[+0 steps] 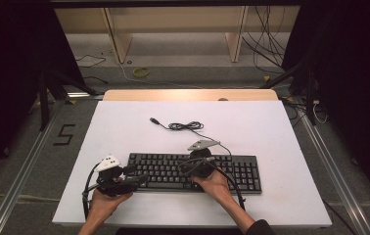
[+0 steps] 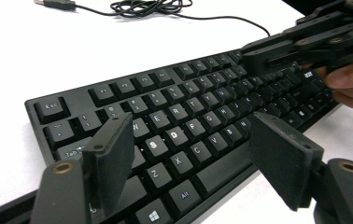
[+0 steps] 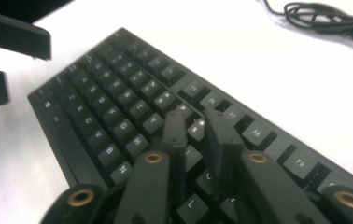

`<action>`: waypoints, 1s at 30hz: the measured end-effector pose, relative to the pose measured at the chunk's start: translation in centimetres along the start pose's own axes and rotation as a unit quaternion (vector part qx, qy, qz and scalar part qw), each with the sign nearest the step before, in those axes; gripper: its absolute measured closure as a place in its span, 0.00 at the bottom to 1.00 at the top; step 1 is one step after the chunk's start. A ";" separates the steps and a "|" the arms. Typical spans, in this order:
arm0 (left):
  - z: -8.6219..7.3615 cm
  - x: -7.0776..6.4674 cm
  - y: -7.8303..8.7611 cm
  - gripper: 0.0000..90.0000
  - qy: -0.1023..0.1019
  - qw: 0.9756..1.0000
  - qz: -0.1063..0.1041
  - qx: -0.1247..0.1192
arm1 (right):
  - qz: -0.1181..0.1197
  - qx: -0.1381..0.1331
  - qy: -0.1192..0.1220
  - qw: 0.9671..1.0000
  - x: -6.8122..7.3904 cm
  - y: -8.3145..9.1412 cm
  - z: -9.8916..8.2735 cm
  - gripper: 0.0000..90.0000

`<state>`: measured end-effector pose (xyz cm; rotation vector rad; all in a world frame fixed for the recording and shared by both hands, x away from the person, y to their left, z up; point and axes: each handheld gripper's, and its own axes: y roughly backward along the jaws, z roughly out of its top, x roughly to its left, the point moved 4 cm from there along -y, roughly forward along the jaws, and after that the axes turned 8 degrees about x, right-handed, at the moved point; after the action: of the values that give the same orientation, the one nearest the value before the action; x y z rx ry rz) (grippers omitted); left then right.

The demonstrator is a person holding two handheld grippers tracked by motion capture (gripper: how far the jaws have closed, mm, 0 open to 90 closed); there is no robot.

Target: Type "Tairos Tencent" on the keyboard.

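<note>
High view: flat black full-size plastic keyboard point(image 1: 195, 172) lying lengthwise across the near half of the white desk point(image 1: 124, 127), its thin black cable point(image 1: 185, 126) bundled at twelve o'clock and ending in a plug. Left claw point(image 1: 139, 177) at the keyboard's nine o'clock end, gripped by the left hand point(image 1: 105, 200). Right claw point(image 1: 193, 164) over the middle keys, right hand point(image 1: 216, 185) at its five o'clock.

Left gripper view: white-lettered keys, S and D brightest. Left claw point(image 2: 191, 156) spread wide, holding nothing, hovering above the letter rows. Right claw point(image 2: 286, 46) at two o'clock.

Right gripper view: keyboard point(image 3: 132, 100) running from ten to four o'clock. Right claw point(image 3: 198, 135) nearly closed, a thin gap only, tips low over the keys, gripping nothing; contact impossible to tell.
</note>
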<state>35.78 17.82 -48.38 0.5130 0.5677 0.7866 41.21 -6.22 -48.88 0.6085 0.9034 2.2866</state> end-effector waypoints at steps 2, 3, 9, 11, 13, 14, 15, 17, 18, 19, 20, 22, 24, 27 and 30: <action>0.0 0.1 0.0 0.34 0.003 1.000 0.001 -0.001 | 0.003 -0.005 -0.001 1.000 0.0 0.3 0.0 0.82; 0.1 0.2 0.0 0.34 0.004 1.000 0.002 -0.003 | 0.006 -0.007 0.000 1.000 0.0 0.5 -0.1 0.79; 0.4 0.2 -0.4 0.36 0.006 1.000 0.003 -0.001 | 0.014 -0.015 0.003 1.000 0.1 1.2 -0.7 0.60; 0.6 0.2 -0.7 0.38 0.002 1.000 0.007 0.003 | 0.015 -0.016 0.004 1.000 0.0 1.5 -0.9 0.54; 0.7 0.1 -1.0 0.41 0.001 1.000 0.005 0.004 | 0.017 -0.022 0.005 1.000 0.1 1.8 -1.1 0.51; 0.8 0.1 -1.1 0.42 -0.001 1.000 0.007 0.007 | 0.017 -0.023 0.006 1.000 0.1 2.0 -1.2 0.50; 0.9 0.1 -1.2 0.44 -0.001 1.000 0.008 0.009 | 0.017 -0.025 0.008 1.000 0.1 2.2 -1.3 0.49; 0.9 0.1 -1.3 0.46 -0.001 1.000 0.008 0.010 | 0.018 -0.030 0.007 0.999 0.2 2.5 -1.4 0.47; 1.0 0.1 -1.4 0.48 -0.001 1.000 0.008 0.013 | 0.019 -0.033 0.008 0.999 0.1 2.7 -1.5 0.46; 1.0 0.1 -1.4 0.50 -0.004 1.000 0.008 0.014 | 0.019 -0.035 0.009 0.999 0.2 2.9 -1.6 0.45; 1.1 0.0 -1.5 0.51 -0.004 1.000 0.008 0.015 | 0.019 -0.036 0.009 0.999 0.2 3.0 -1.6 0.44; 1.1 0.0 -1.7 0.54 -0.005 1.000 0.010 0.020 | 0.019 -0.040 0.008 0.999 0.2 3.3 -1.8 0.42; 1.2 0.0 -1.9 0.57 -0.009 1.000 0.011 0.025 | 0.020 -0.044 0.008 0.999 0.2 3.5 -1.9 0.41; 1.4 -0.2 -2.2 0.62 -0.012 0.999 0.010 0.033 | 0.023 -0.046 0.007 0.999 0.2 3.8 -2.2 0.40; 1.6 -0.3 -2.7 0.67 -0.017 0.999 0.007 0.039 | 0.022 -0.047 0.007 0.999 0.2 4.1 -2.4 0.40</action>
<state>37.99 15.60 -48.74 0.6016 0.5667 0.7692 38.20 -9.56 -47.49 0.5772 0.7922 2.3616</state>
